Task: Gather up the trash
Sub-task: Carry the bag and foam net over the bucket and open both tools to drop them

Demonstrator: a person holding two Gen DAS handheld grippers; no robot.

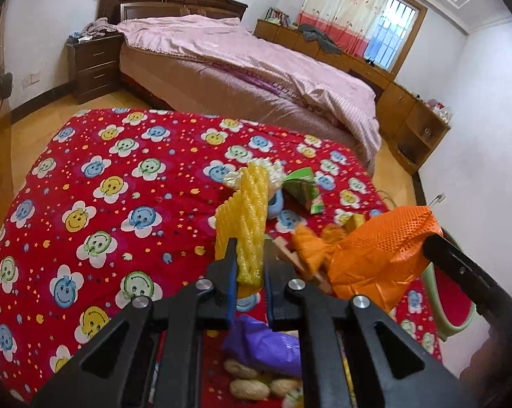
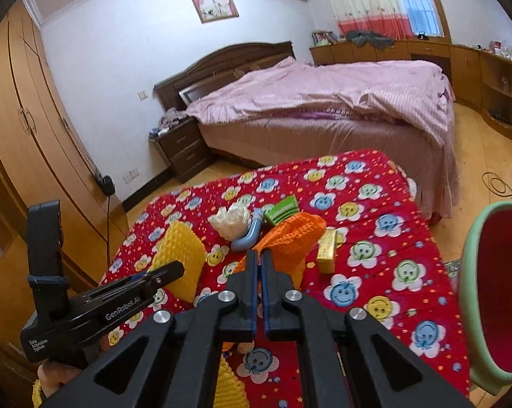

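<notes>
Clenched on a strip of yellow foam netting (image 1: pixel 250 224), the left tool (image 1: pixel 250 265) fills the near edge of the left wrist view, its blue pads pinching the strip's lower end while the rest stands up toward 12 o'clock; the right tool (image 2: pixel 259 265) is likewise clenched, its pads nipping the edge of an orange mesh bag (image 2: pixel 289 234) that rises from its tips toward 1 o'clock; both pieces of trash sit above a red cloth (image 1: pixel 103 176) printed with smiling flowers, which covers the surface.

Writing shows only in the right wrist view: at 8 o'clock the left tool's body reads "GenRobot.AI" and "Data Acquisition System", tilted nose-up toward 2 o'clock, with part of a hand under it at the lower left corner.

Beyond the bag lie a white crumpled wrapper (image 2: pixel 232 221), a blue curved piece (image 2: pixel 247 236), a green carton (image 2: pixel 283 209) and a yellow box (image 2: pixel 327 248); only the left wrist view shows a purple bag (image 1: pixel 262 343) and peanuts (image 1: pixel 249 389) at 6 o'clock; a bed (image 2: pixel 323 102) stands at 12 o'clock.
</notes>
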